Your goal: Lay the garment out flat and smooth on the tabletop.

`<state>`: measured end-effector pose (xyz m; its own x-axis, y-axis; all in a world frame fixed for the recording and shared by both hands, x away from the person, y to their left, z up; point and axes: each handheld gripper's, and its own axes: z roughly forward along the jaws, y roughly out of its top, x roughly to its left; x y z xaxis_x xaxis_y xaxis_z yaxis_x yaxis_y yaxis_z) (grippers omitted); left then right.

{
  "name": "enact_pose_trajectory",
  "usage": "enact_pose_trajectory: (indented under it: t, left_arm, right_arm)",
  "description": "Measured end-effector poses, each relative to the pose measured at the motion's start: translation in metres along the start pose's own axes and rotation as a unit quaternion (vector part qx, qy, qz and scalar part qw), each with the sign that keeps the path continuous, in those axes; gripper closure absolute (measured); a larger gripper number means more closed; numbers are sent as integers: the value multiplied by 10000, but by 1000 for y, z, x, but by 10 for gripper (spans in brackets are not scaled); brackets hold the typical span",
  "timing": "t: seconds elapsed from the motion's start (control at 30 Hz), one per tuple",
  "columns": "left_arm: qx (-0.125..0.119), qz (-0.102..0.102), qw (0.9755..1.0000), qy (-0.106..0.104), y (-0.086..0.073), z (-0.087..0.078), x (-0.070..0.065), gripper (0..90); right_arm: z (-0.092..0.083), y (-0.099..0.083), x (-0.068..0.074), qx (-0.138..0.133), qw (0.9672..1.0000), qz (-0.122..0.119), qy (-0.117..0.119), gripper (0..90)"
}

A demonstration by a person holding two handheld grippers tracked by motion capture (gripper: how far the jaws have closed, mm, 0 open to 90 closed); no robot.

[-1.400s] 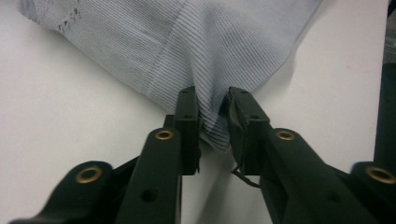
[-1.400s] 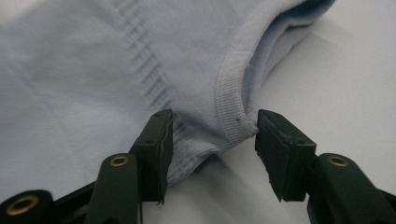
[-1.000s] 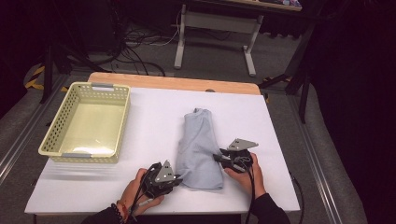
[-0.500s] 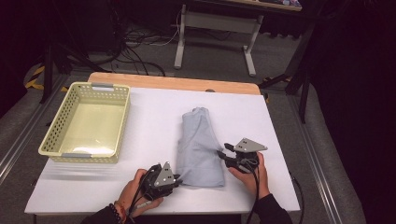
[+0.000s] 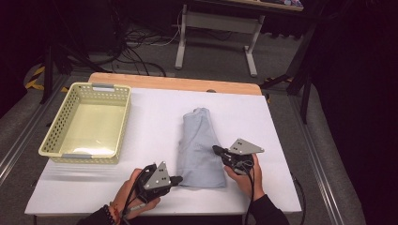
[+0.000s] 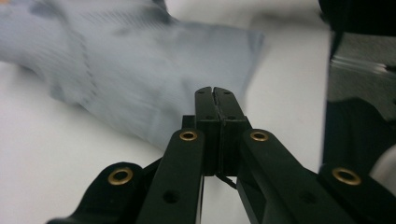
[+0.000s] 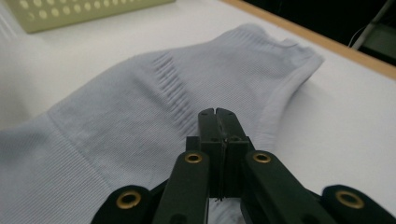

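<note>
A white table [image 5: 155,117], smooth and matt with a wooden strip along its far edge, is seen from above. Well to the left of both grippers a pale yellow basket [image 5: 51,140] is set: rigid plastic, rectangular, its walls pierced with small holes, nothing in it.

Between the two grippers a grey-blue garment [image 5: 201,145] is laid, folded into a long strip that is broad at the near end and narrow at the far end. Fine ribbing and a short run of puckered lines are shown in the right gripper view, with a thicker hem at the far end.

The left gripper [image 5: 177,178] is held just beside the near left corner of the cloth, the right gripper [image 5: 216,149] at its right edge. On both, the jaws have just been closing and are now pressed together, tip against tip. No cloth is seen pinched between either pair.

The likely trouble, as judged from here: with the jaws shut on nothing, a lift would leave the cloth on the table. If only the top ply is caught on a fresh grasp, the soft, loose fold could be dragged open or skewed
</note>
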<state>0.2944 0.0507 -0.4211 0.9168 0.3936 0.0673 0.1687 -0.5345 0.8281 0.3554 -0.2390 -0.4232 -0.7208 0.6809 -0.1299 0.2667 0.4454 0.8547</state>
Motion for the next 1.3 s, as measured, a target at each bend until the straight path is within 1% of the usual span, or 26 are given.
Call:
enact_pose_trajectory:
  t: [0.03,0.1,0.13,0.17,0.27,0.33,0.37,0.4,0.43,0.47,0.53,0.57,0.6,0.7,0.8,0.9,0.93,0.97,1.0,1.03,1.07,1.13,1.17,1.23,1.27,1.3]
  left_arm:
    - [-31,-49,10000,53,3,4,4,896]
    - [-20,-16,9994,346,9,15,14,892]
    - [17,-39,9991,421,11,22,20,892]
    - [17,-39,9991,421,11,22,20,889]
    - [84,-182,9973,704,17,42,39,888]
    - [68,-151,9954,940,19,51,49,893]
    - [67,-143,9947,1015,20,54,53,894]
    - [73,-215,9942,1049,21,58,57,894]
    - [202,-265,9936,1082,20,65,65,895]
    - [349,-269,9935,1046,18,69,67,896]
    - [656,-218,9910,1144,14,76,68,897]
    - [656,-218,9910,1144,14,76,68,897]
    - [763,-164,9903,1151,11,77,68,897]
    - [666,-344,9915,1068,7,73,72,894]
    - [499,-395,9923,1058,8,64,73,878]
    - [325,-325,9937,1027,9,51,73,862]
    - [325,-325,9937,1027,9,51,73,856]
    - [206,-318,9948,942,9,42,72,843]
    - [206,-318,9948,942,9,42,72,837]
    - [121,-314,9952,916,8,34,70,829]
    - [76,-283,9957,875,8,31,69,819]
    - [20,-165,9957,907,8,24,64,787]
    - [20,-165,9957,907,8,24,64,766]
    - [-108,-47,9961,874,8,16,60,743]
    - [-176,-20,9962,858,8,13,58,703]
    - [-238,22,9961,849,8,11,55,703]
  right_arm:
    - [4,-1,1,71,10000,-25,-13,900]
    - [11,-6,1,224,9997,-61,-51,900]
    - [13,-8,1,299,9995,-55,-72,900]
    - [13,-8,1,299,9995,-55,-72,900]
    - [20,-14,1,465,9989,-72,-54,900]
    - [22,-16,2,505,9987,-69,-40,900]
    - [22,-17,2,526,9986,-86,-37,900]
    - [23,-18,2,536,9985,-109,-35,900]
    - [23,-18,3,547,9985,-80,-18,900]
    - [23,-19,3,563,9984,-97,-19,900]
    - [24,-21,3,615,9981,-62,-3,900]
    - [24,-21,3,615,9981,-62,-3,900]
    - [24,-22,4,639,9979,-85,-13,900]
    - [21,-23,5,682,9976,-114,-31,900]
    - [17,-23,4,590,9982,-75,-24,869]
    - [7,-21,2,423,9991,2,-42,835]
    - [3,-20,1,351,9994,44,-57,819]
    - [0,-19,1,293,9995,87,-81,784]
    - [0,-19,1,293,9995,87,-81,784]
    - [-10,-17,-2,131,9997,172,-136,736]
    - [-14,-16,-2,73,9997,178,-156,717]
    - [-23,-14,-4,-71,9995,230,-228,649]
    - [-23,-14,-4,-71,9995,230,-228,649]
    - [-33,-14,-5,-249,9990,279,-262,602]
    - [-40,-14,-5,-304,9986,288,-316,540]
    - [-40,-14,-5,-304,9986,288,-316,540]
